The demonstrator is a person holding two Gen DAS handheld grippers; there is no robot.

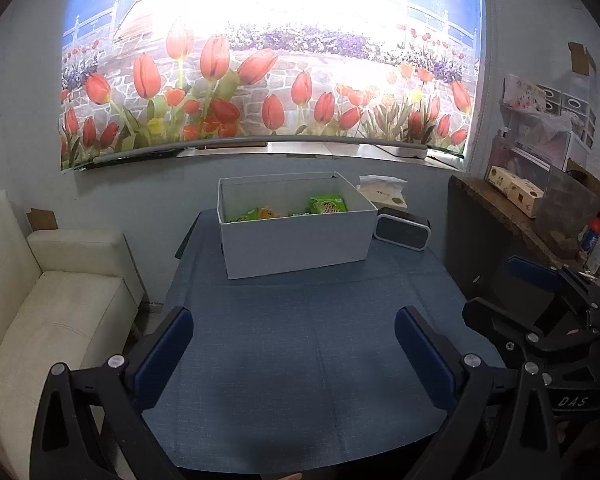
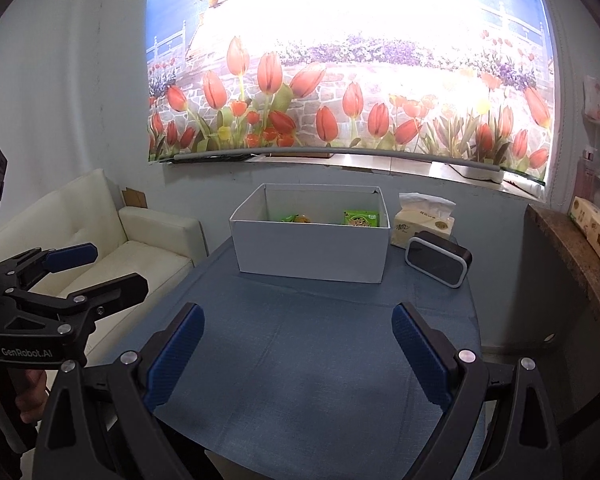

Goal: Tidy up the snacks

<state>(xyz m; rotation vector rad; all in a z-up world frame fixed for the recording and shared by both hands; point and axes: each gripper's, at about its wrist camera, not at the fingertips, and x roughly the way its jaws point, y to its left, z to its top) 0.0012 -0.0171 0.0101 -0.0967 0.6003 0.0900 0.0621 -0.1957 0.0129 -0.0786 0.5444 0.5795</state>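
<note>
Strong light comes from the far wall, where the upper middle of the tulip mural (image 1: 268, 60) is blown out to pure white in both views. The room below is dimmer, and the blue desk (image 1: 308, 344) darkens toward the near edge, with soft shadows. Fisheye distortion bows the mural's lower edge and the walls, and black vignetting fills the corners. The detail is slightly soft and grainy.

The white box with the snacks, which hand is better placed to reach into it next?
Probably the left tongs: the white box sits nearly straight ahead of them, slightly left of the right tongs. Both are open, empty and similarly far back, so it is close.
</note>
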